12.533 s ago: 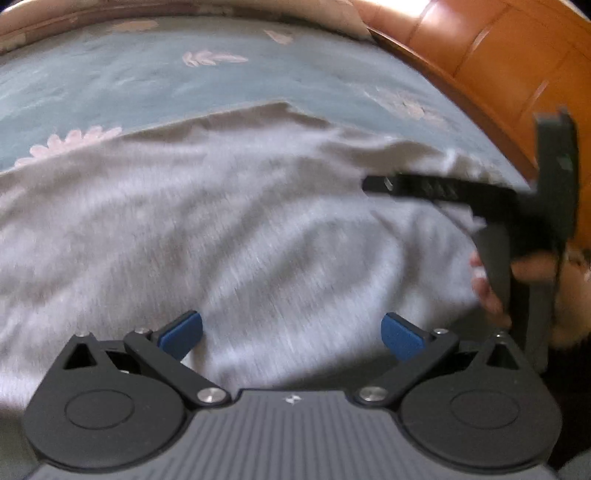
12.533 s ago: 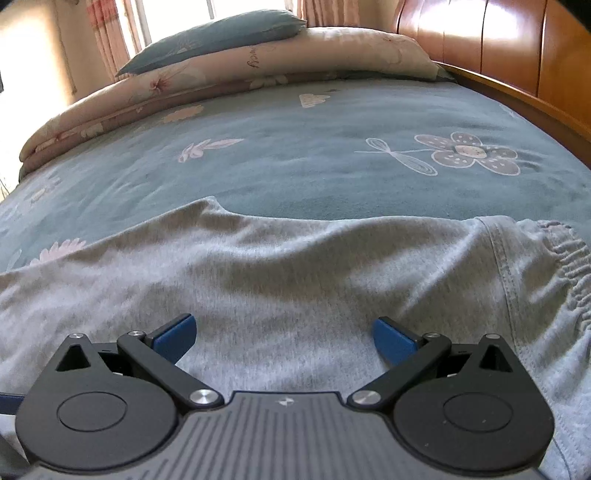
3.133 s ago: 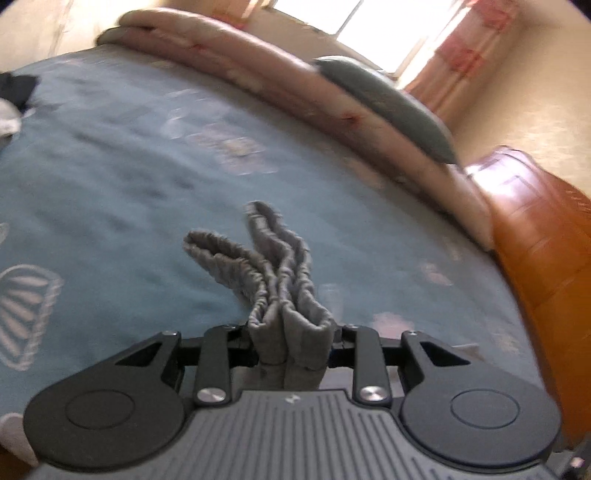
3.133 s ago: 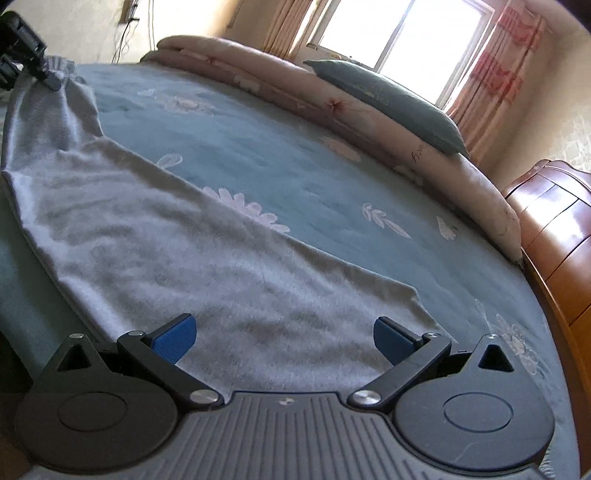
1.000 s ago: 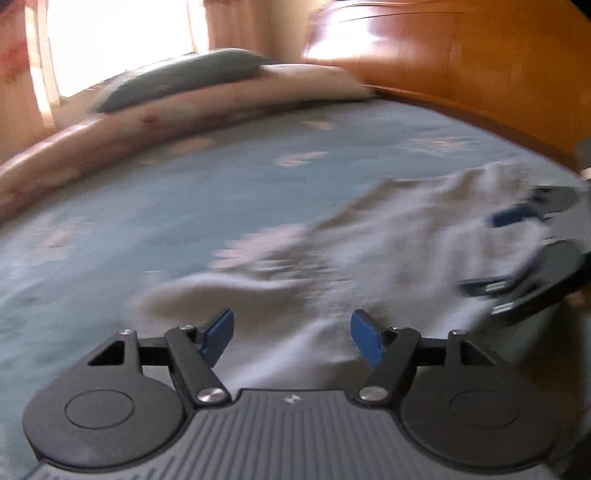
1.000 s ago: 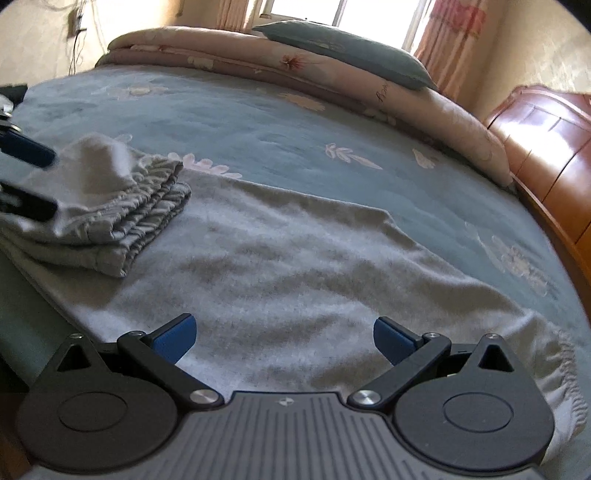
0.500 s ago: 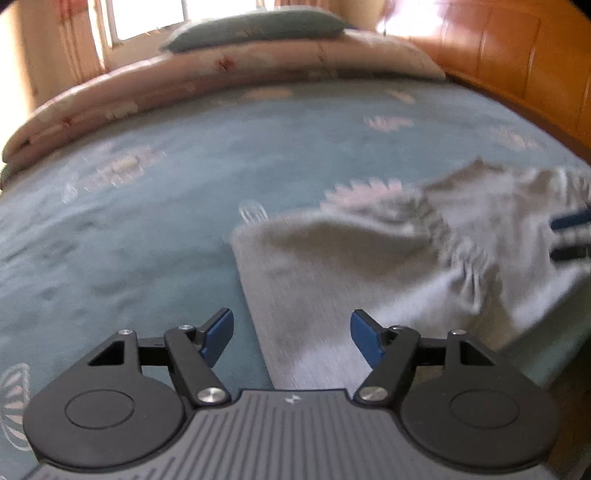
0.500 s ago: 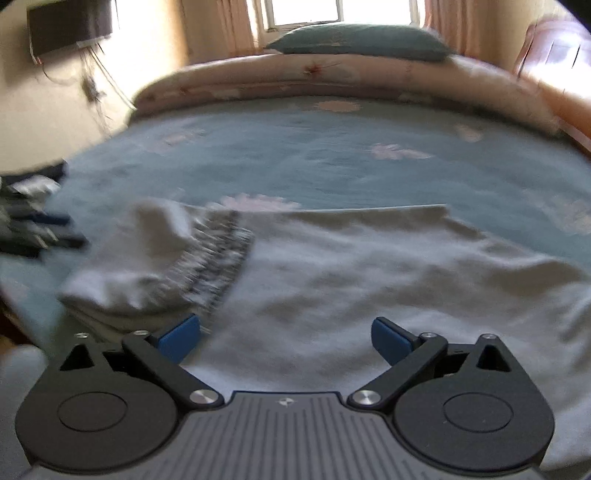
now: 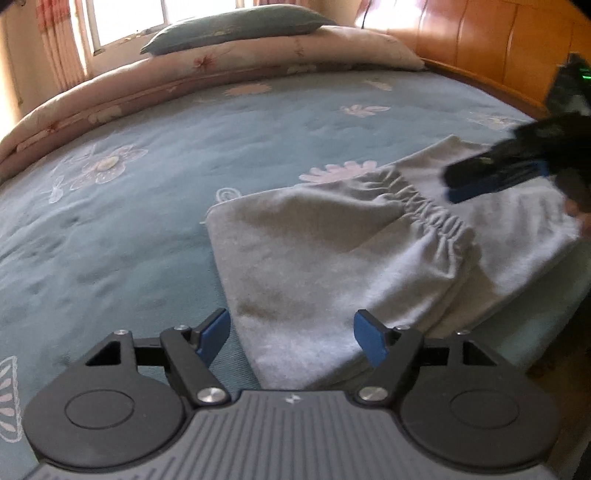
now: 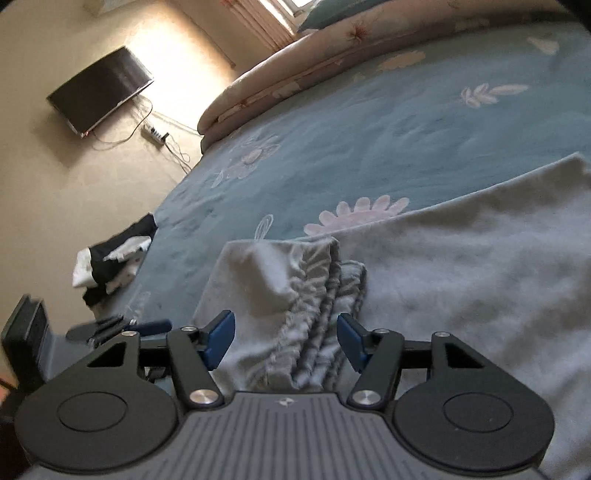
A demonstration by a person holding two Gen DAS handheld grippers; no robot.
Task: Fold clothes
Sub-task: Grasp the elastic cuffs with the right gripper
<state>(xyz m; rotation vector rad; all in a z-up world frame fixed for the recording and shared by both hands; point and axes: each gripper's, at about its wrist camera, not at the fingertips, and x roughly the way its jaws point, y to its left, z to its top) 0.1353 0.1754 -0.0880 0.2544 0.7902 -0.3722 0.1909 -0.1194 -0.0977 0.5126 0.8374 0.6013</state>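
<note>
Grey sweatpants lying folded on bed. Elastic waistband framed at 12 o'clock by right gripper, nearer; jaws spread, just closing, nothing pinched. Left gripper jaws spread.

A wide bed fills most of both views, spread with a blue-green cover printed with pale flowers and leaves. Along its far side lies a rolled pink floral quilt, and a teal pillow rests on top of it. Behind them a window lets in strong daylight, with pink patterned curtains beside it. A glossy orange-brown wooden headboard runs along the right edge of the bed. In the right wrist view a cream wall carries a dark flat screen – cables and a power strip hang below it.
</note>
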